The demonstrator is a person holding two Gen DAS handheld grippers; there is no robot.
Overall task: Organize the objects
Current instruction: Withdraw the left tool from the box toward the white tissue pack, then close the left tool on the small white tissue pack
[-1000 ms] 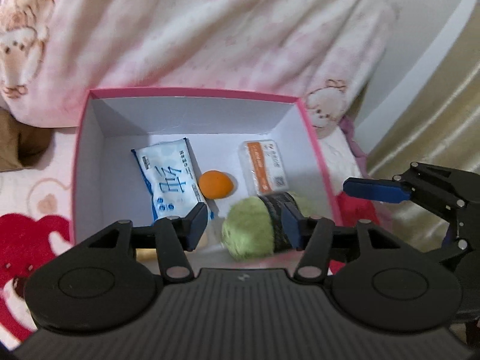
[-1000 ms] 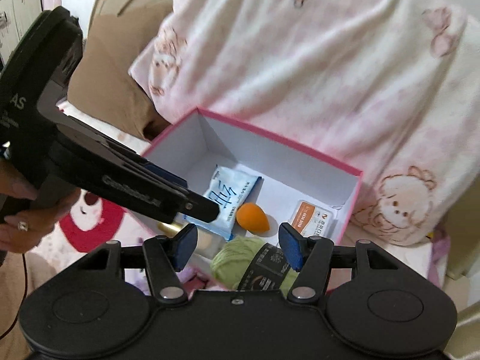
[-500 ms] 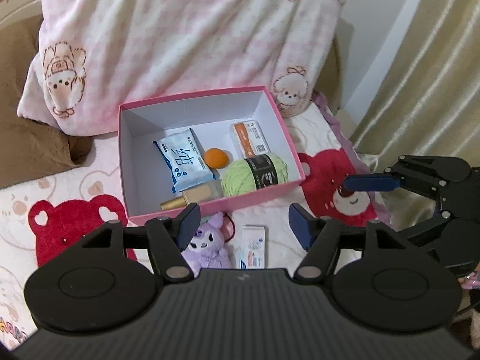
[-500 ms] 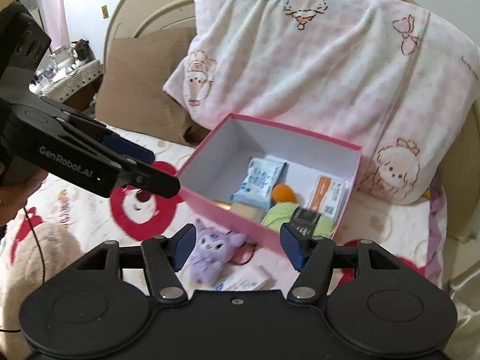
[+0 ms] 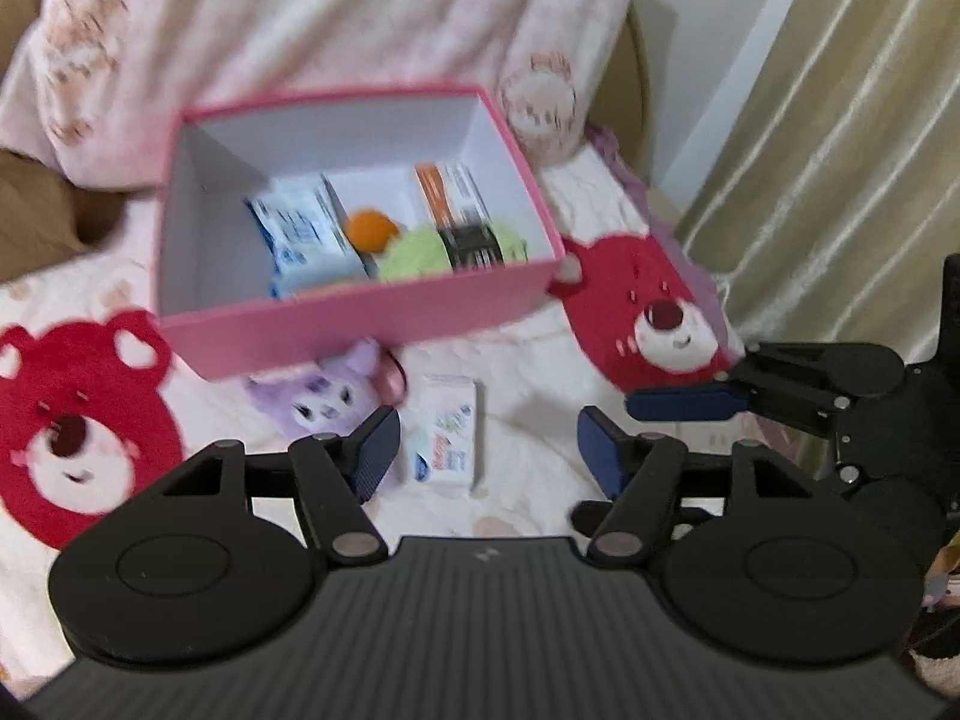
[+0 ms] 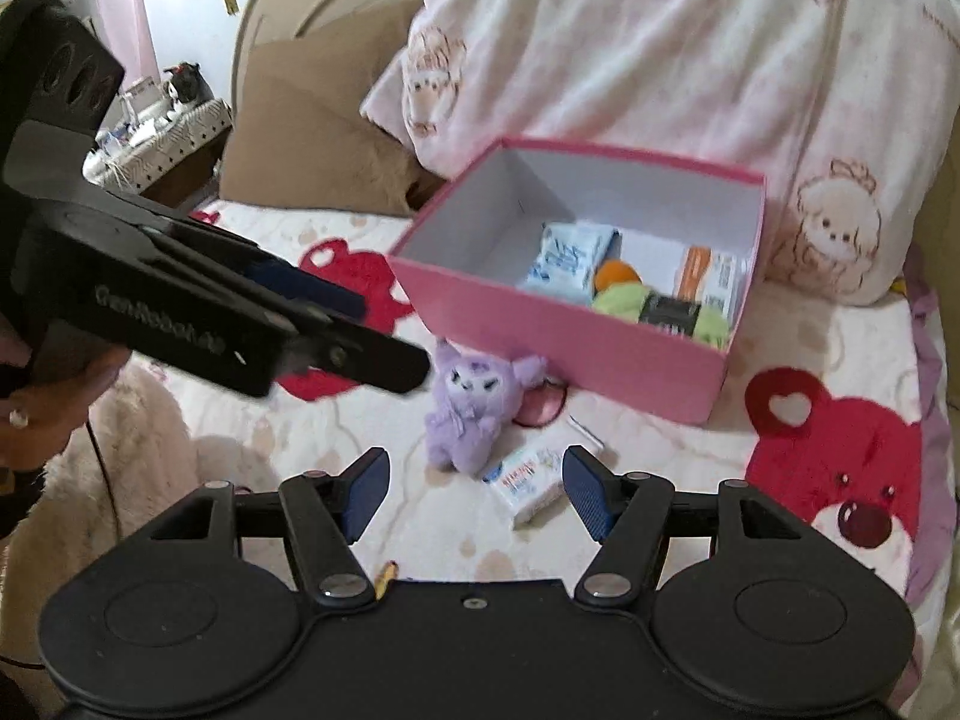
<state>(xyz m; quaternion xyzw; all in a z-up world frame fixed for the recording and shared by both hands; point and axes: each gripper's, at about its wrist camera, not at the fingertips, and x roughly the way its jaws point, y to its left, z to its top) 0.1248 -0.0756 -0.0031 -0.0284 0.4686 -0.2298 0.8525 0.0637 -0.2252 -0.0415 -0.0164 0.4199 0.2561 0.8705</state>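
A pink box (image 5: 360,324) (image 6: 570,348) stands open on the bed. Inside lie a blue-white packet (image 5: 300,234), an orange ball (image 5: 369,228), green yarn (image 5: 420,258) and an orange-white carton (image 5: 453,198). In front of the box lie a purple plush toy (image 5: 318,402) (image 6: 474,414) and a small tissue pack (image 5: 447,429) (image 6: 528,477). My left gripper (image 5: 487,426) hovers above the tissue pack, its jaws closing with nothing gripped. My right gripper (image 6: 475,459) is open and empty, above the bed just short of the plush and the pack. Each gripper shows in the other's view.
A pink-white pillow (image 5: 300,18) leans behind the box, with a brown pillow (image 6: 312,120) to its left. Beige curtains (image 5: 840,120) hang on the right. The sheet carries red bear prints (image 5: 72,420). A hand (image 6: 36,402) holds the left gripper. A cluttered nightstand (image 6: 156,138) stands far left.
Both grippers have pulled back from over the box to above the bed in front of it. The plush and tissue pack have come into view. The yarn stays in the box.
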